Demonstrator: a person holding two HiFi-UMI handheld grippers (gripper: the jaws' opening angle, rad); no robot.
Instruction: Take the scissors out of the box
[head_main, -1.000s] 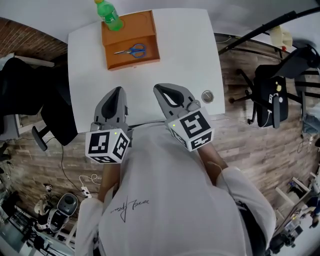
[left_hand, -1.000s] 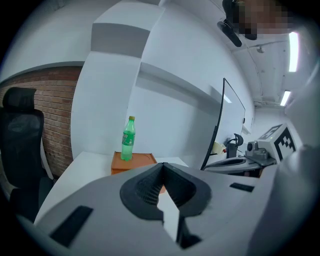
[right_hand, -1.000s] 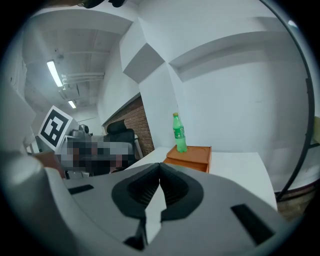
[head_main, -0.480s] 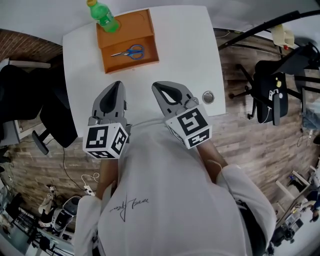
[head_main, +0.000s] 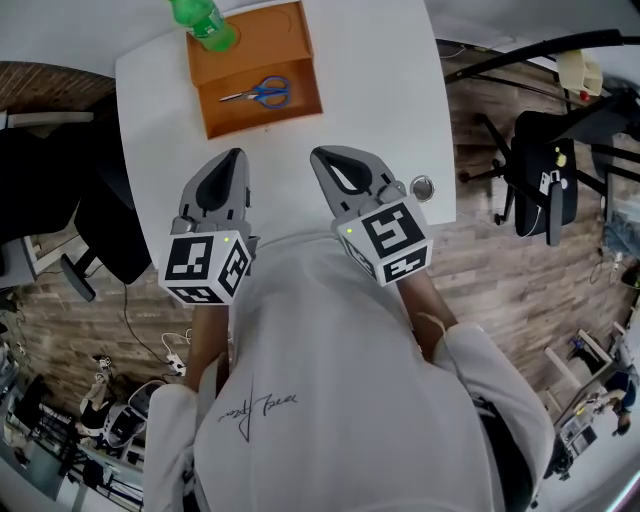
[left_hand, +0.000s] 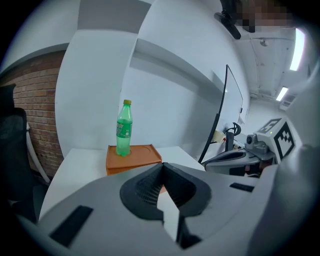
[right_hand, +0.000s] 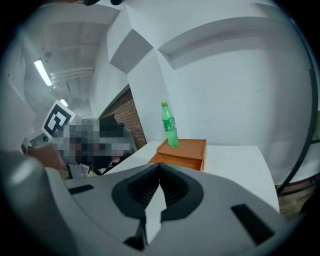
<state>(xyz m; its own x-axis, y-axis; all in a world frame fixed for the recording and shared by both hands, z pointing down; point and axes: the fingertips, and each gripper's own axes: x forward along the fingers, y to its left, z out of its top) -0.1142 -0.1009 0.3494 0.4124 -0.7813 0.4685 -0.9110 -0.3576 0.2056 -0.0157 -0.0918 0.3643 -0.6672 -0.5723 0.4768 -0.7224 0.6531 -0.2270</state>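
Note:
Blue-handled scissors lie flat inside the orange box at the far side of the white table. A green bottle stands on the box's far left corner. My left gripper and right gripper hover side by side over the near part of the table, short of the box, both shut and empty. In the left gripper view the box and bottle stand beyond the closed left gripper. The right gripper view shows the box and bottle ahead of the right gripper.
A small round metal object sits near the table's right front corner. A black office chair stands left of the table, and another black chair stands on the wooden floor to the right.
Both grippers have moved forward over the table, a little closer to the box, and stayed shut. The scissors have not moved.

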